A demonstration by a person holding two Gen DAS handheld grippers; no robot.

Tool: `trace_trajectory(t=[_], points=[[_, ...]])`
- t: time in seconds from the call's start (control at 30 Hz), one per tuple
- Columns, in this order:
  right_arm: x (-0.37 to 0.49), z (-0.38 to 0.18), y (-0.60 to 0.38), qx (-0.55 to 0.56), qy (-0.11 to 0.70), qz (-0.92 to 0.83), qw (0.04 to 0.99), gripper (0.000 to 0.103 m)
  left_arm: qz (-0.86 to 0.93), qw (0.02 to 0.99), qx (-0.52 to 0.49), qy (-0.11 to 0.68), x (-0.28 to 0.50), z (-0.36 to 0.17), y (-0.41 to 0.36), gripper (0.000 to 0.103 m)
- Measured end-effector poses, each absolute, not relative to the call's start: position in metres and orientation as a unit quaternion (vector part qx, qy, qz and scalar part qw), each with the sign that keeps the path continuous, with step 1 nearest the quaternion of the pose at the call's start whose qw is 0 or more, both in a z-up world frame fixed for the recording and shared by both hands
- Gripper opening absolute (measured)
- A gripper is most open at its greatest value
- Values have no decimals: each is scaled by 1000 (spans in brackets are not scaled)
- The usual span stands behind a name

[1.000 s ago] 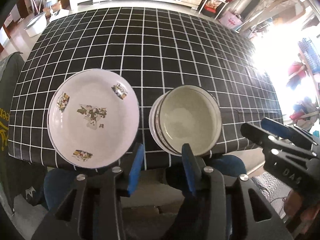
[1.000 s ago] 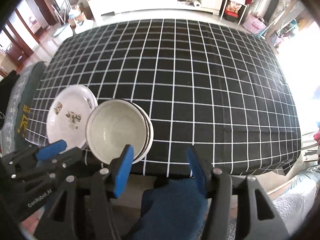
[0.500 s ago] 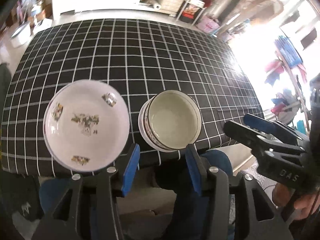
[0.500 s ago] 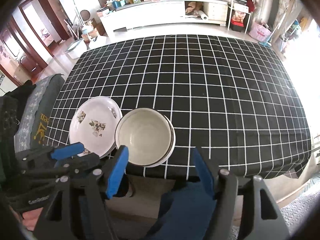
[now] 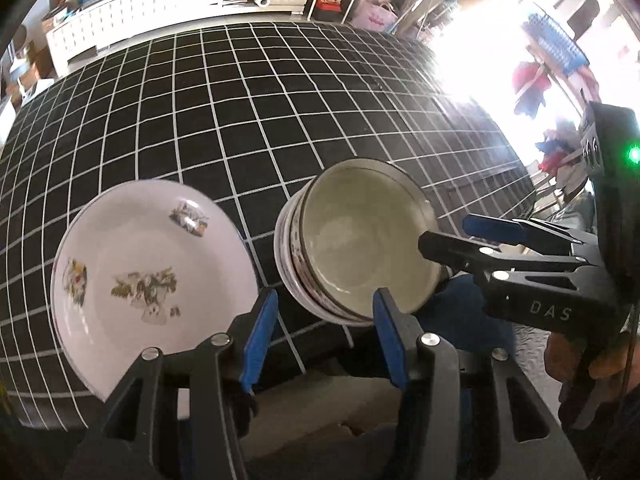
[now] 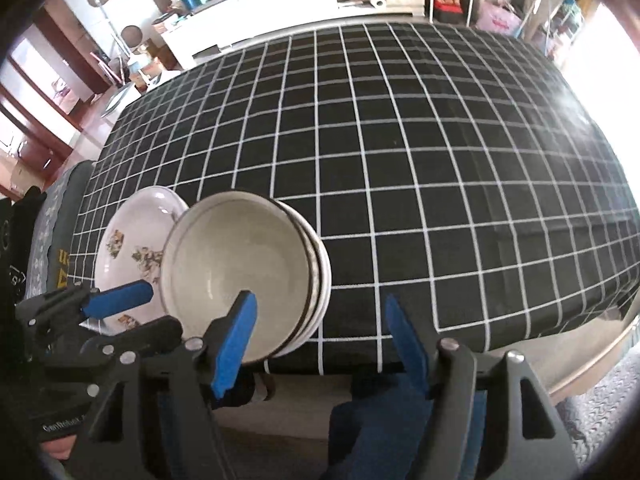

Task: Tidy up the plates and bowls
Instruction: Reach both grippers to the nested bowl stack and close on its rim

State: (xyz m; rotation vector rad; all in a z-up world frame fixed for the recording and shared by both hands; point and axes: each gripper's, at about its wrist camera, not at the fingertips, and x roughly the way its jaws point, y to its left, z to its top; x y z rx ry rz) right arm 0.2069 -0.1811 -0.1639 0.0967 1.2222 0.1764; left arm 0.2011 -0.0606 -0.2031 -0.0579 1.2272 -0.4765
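Both hands over the near edge of the bench (image 6: 400, 160) now, and I've got two things to sort: the stack of bowls (image 5: 360, 240) sitting right at the edge, and the flowered plate (image 5: 152, 276) just beside it on the left, rims close, maybe touching, hard to call from here. My left gripper (image 5: 320, 336) has just been opening and its jaws stand partly apart with nothing between them, hanging between plate and bowls. My right gripper (image 6: 320, 344) has been opening too, wider, empty, its left finger in front of the stack's near rim, not pressing on it. I reckon the step is the pick on the bowls, so I want one finger inside the top bowl (image 6: 236, 276) and one outside the wall, then close gently and lift straight up. The stack leans a little toward me in the left view, so a sideways nudge could slide it off the edge. Keep the other gripper clear of the plate while doing it. Surface is a black cloth with a white grid, draped over the bench, otherwise bare. Beyond it a long white cabinet (image 6: 280, 0) piled with clutter, a wire shelf at the back, strong window glare on the right
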Motion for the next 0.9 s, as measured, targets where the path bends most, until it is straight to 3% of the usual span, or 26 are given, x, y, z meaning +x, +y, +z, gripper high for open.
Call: trace_trajectory(t=[0.73,0.9], points=[[231,-210,-185,111,605,100,782,72,-281,744,-3,607,243,-239,-68,47],[230,-212,-193,134,605,108,777,72,-290,735,16,613,245,-246,-77,52]])
